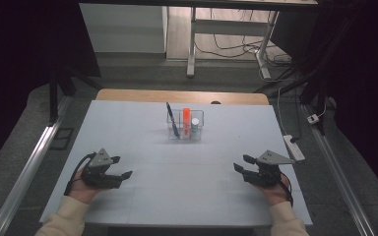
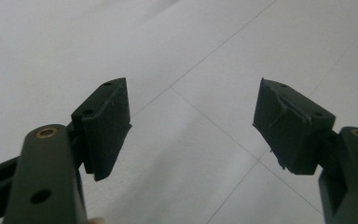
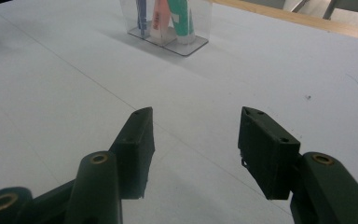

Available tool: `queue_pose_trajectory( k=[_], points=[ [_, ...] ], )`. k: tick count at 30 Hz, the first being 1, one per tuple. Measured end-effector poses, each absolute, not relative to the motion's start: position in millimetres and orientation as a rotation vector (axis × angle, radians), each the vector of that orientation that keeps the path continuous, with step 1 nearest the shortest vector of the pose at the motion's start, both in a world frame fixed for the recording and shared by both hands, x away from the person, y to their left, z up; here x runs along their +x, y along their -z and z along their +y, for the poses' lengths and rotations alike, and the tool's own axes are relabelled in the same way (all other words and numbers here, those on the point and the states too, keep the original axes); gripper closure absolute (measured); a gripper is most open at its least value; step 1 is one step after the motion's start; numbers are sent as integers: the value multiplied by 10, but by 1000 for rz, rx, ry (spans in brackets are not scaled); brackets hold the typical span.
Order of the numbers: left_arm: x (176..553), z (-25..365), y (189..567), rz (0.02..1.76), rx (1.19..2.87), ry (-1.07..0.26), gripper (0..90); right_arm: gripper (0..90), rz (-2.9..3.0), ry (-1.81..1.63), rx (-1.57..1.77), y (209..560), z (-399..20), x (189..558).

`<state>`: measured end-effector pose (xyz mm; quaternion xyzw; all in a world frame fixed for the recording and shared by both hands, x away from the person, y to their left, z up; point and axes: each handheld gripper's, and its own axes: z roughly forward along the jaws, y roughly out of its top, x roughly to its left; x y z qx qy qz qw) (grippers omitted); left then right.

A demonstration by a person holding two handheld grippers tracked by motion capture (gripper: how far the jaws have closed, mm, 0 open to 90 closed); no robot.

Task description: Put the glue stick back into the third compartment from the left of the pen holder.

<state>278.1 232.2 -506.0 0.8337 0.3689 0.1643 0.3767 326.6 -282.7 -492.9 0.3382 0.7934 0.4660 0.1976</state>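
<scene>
Black jaws of my left tongs point(image 1: 120, 167) and right tongs point(image 1: 242, 163) gape wide, holding nothing. The clear holder point(image 1: 185, 126) stands upright at twelve o'clock, midway, roughly equally far from each, pens pointing up.

I sit at a table covered by a pale blue-white sheet point(image 1: 128, 128), with a strip of light wooden tabletop edge point(image 1: 182, 96) showing beyond it. Past that the grey floor point(image 1: 142, 73) runs to a white metal desk frame point(image 1: 192, 44) with black cables point(image 1: 236, 46) tangled underneath. A white power strip point(image 1: 294, 147) lies at my right beside a silver aluminium rail point(image 1: 342, 182); a matching rail point(image 1: 27, 172) runs on my left. Dark curtains, or perhaps panels point(image 1: 24, 44), close both sides, too dim to tell.
</scene>
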Motion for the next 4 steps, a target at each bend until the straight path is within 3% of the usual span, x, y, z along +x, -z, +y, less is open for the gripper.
queue_pose_trajectory(
  k=[4],
  points=[
    [2779,2324,5056,945,2130,-420,270,445,2226,-1302,936,4936,-2823,3268]
  ],
)
